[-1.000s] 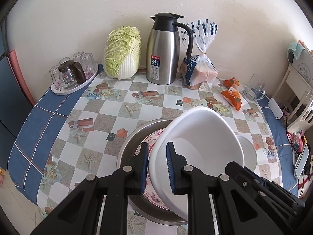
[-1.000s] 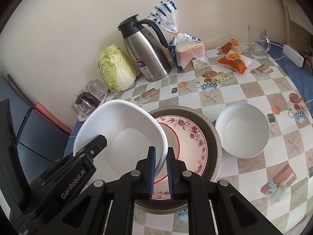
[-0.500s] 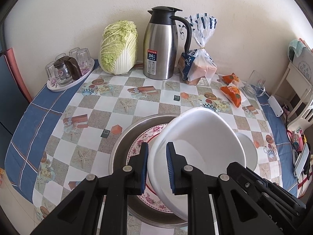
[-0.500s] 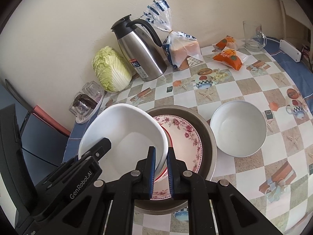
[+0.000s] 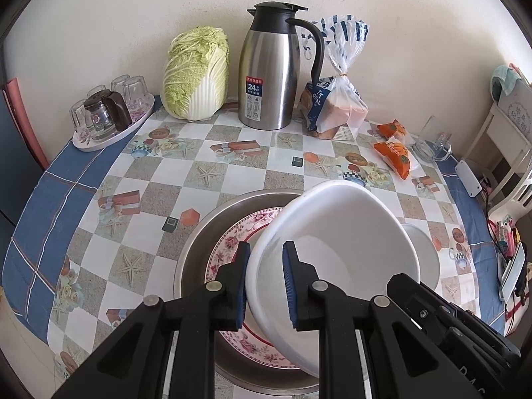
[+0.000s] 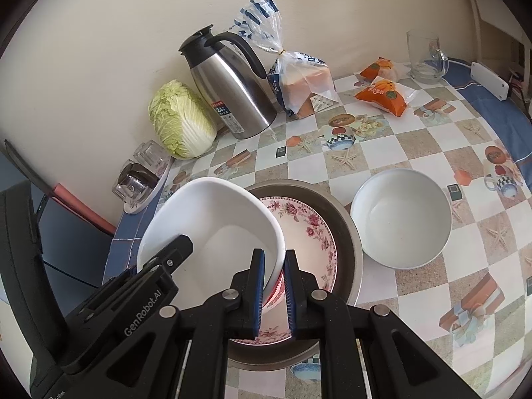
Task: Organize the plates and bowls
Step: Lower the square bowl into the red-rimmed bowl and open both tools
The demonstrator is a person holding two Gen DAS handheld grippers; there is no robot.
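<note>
Since a second ago the views have drawn back slightly, the grips unchanged. Left wrist: the left claw [image 5: 265, 281] clamps the smooth white bowl's [image 5: 345, 232] rim, tilted above the floral plate [image 5: 229, 249] in the steel basin [image 5: 199, 232]; the bowl hides most of a second bowl. Right wrist: the right claw [image 6: 275, 286] pinches the opposite rim, and that round white bowl [image 6: 400, 219] sits fully visible on the checked counter [image 6: 415, 153].

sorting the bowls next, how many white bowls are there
2. One bowl is held tilted over the floral plate by both grippers; the other bowl sits on the table right of the metal basin.
</note>
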